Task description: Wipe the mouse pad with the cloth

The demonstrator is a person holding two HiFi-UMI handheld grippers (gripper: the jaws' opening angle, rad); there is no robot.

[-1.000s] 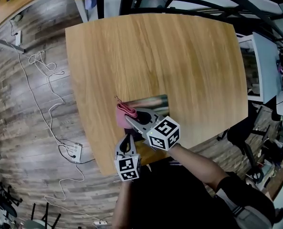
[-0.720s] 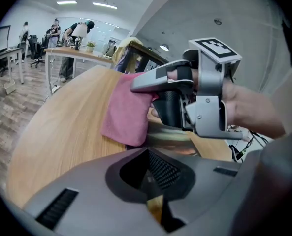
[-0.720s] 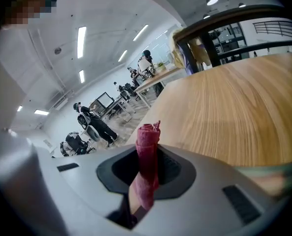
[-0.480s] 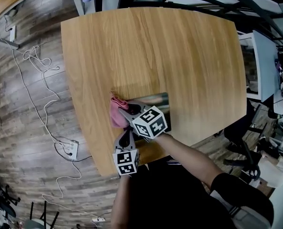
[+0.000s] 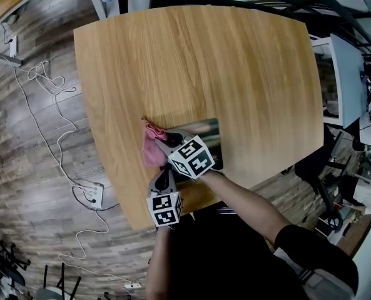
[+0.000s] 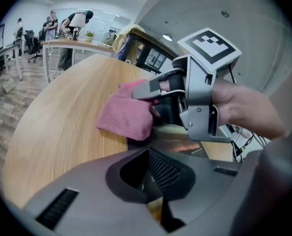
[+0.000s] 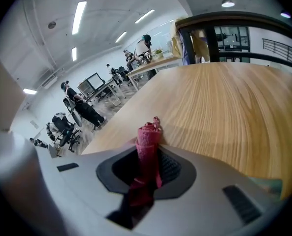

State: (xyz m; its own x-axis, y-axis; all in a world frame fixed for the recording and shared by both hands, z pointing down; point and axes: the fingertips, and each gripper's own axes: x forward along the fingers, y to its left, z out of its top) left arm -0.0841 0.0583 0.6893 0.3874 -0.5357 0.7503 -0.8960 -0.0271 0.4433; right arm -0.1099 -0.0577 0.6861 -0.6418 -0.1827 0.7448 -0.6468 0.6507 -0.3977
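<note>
With your right tongs pinching a rolled fold of the pink cloth, the rest of it lies flat at the left edge of the mouse pad, mostly on bare counter wood. That low grip looks meant for dragging the cloth across the pad's face. Your left tongs are pressed together with nothing in them, tips down by the pad's near edge. My read is they're there to pin it, though I can't tell if they touch. Watch the crowding: the two tongs sit just beside each other, so a stroke toward you could clip the left one. Cables and a power strip lie on the floor, well apart.
</note>
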